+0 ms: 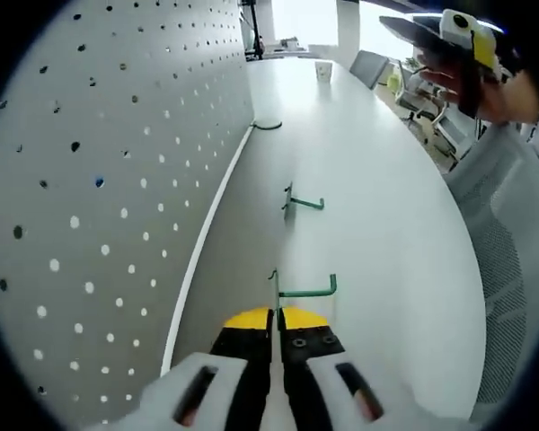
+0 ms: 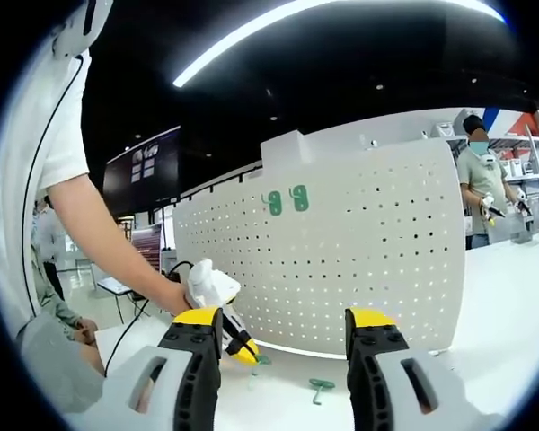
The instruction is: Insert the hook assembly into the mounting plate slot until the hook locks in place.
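1. Presently noted, left gripper view: left gripper (image 1: 277,316) at bottom centre, jaws pressed together on the upright end of a green hook (image 1: 304,290); hook arm pointing right, tip turned up.
2. Second green hook (image 1: 301,202) lying loose on the white table (image 1: 386,224), mid-frame, well apart from the held one.
3. White pegboard (image 1: 99,197) across the left half of that frame, standing on edge along the table; blue dot visible in one hole, upper left.
4. Small cup (image 1: 323,70) at top centre, far end of table.
5. Right gripper view: right gripper (image 2: 283,328) at bottom, jaws spread wide, holding nothing.
6. Same view: left gripper at lower left in a person's hand (image 2: 166,296), yellow tips low near the pegboard base.
7. Loose hook on table, bottom centre; two green hooks (image 2: 287,199) hanging on the pegboard, upper centre.
8. Person (image 2: 481,180) standing at right edge, behind the board.
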`<state>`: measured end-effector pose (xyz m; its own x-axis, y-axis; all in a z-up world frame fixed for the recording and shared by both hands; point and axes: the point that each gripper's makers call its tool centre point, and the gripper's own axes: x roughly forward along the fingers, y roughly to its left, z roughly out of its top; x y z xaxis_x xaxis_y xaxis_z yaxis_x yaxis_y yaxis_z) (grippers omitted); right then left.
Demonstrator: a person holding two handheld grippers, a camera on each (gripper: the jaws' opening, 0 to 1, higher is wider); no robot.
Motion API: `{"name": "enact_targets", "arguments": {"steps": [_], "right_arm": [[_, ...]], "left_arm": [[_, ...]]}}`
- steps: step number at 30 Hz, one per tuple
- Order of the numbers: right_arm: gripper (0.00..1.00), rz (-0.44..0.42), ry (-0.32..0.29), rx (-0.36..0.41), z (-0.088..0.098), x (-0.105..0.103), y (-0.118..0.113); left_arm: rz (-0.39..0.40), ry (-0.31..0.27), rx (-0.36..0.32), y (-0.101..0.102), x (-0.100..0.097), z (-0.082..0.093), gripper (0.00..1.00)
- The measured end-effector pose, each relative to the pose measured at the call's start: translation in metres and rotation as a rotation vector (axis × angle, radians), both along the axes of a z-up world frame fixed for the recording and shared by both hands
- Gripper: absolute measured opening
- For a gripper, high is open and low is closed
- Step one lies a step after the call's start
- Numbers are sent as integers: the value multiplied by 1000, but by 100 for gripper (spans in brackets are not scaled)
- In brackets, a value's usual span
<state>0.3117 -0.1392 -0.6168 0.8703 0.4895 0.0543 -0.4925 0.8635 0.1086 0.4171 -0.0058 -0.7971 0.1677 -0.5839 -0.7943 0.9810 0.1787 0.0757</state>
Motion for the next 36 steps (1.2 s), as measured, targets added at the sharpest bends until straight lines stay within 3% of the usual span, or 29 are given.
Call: {"name": "enact_targets", "arguments": {"steps": [13, 30, 36], "right_arm": [[53, 6, -3, 21, 6, 0, 4], [53, 32, -17, 53, 22, 0, 19], [52, 45, -25, 63, 29, -1, 25]], "left_arm": [[80, -31, -167, -10, -2, 36, 2], [191, -117, -416, -10, -9, 101, 2], [231, -129, -555, -12, -15, 130, 2]]}}
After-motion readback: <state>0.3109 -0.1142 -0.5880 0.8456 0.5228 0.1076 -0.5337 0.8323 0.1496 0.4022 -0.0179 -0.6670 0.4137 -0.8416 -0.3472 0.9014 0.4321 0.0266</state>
